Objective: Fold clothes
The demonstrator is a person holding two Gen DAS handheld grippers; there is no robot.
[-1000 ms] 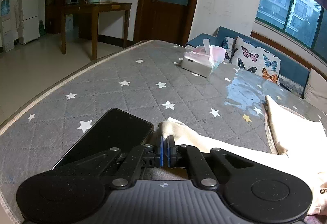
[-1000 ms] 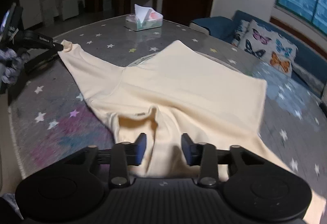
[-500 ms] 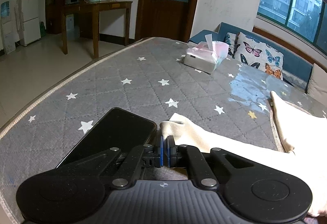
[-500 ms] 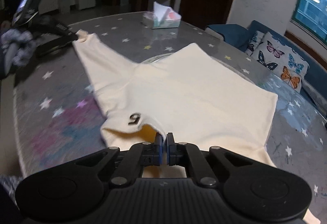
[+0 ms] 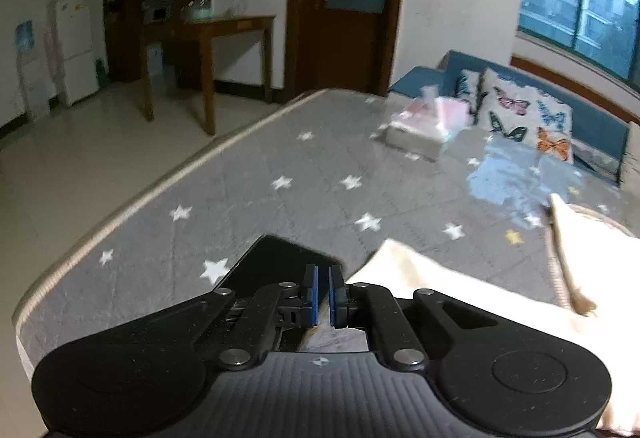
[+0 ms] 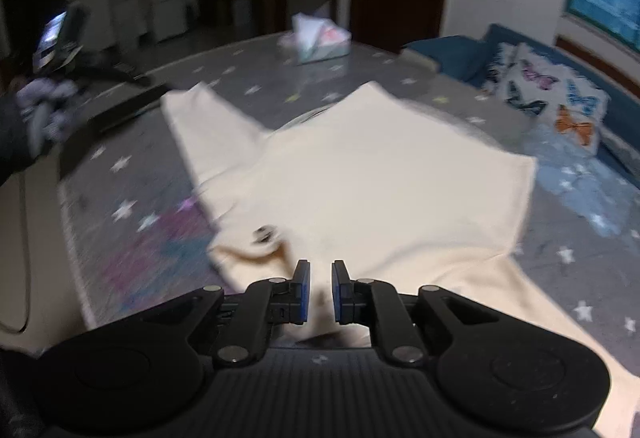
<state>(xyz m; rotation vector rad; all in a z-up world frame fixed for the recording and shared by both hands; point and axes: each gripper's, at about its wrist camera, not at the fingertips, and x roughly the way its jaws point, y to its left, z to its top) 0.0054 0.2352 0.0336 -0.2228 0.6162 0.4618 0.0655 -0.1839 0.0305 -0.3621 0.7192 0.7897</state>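
Left tongs [image 5: 323, 290] slightly apart, holding nothing, beside phone [image 5: 276, 262] | right tongs [image 6: 320, 288] slightly apart above cream shirt [image 6: 376, 174] | shirt spread on starred tabletop [image 5: 248, 206]

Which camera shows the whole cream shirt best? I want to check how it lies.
The right wrist view: the shirt spreads across the grey mat, body and one sleeve visible, though blurred. The left wrist view shows only a sleeve end and an edge.

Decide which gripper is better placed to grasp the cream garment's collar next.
Right. The right gripper hangs open just above the cream garment near its collar; the left gripper sits by a sleeve end.
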